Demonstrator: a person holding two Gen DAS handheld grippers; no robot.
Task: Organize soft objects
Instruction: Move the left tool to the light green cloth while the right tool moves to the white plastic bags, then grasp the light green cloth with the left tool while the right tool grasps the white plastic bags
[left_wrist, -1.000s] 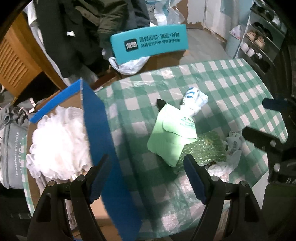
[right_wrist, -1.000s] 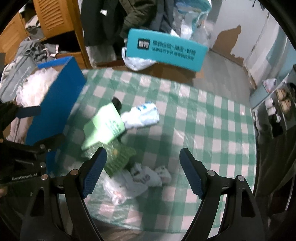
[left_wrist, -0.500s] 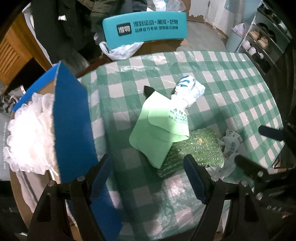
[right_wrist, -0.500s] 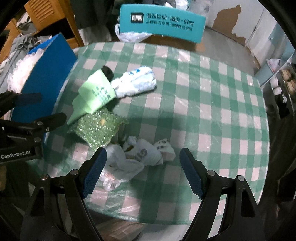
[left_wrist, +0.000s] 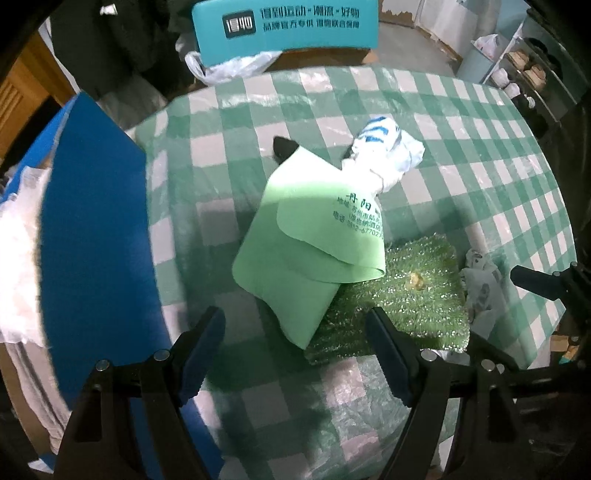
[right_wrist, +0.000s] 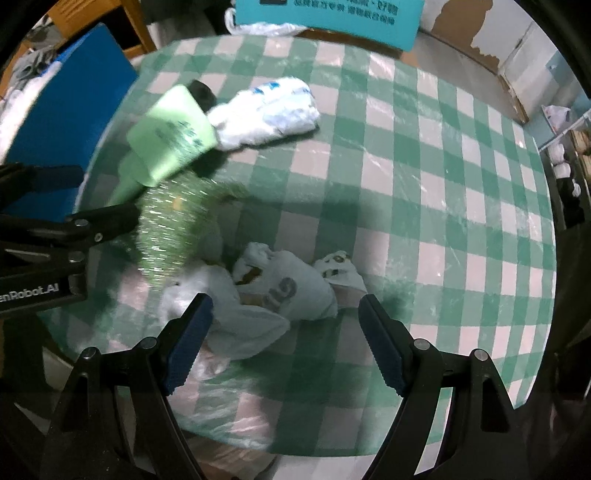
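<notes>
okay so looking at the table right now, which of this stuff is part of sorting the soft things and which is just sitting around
Part of the job: light green cloth, green bubble wrap, white and blue bundle, crumpled white bags, blue box already holding white stuff, both open grippers, left and right.

Just lying about: teal sign, shoe rack, checked tablecloth.

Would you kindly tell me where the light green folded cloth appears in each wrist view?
Left wrist: light green folded cloth at centre, overlapping the sparkly green pad.
Right wrist: upper left, beside the same pad.
Shared landmark: white-and-blue bundle.
</notes>
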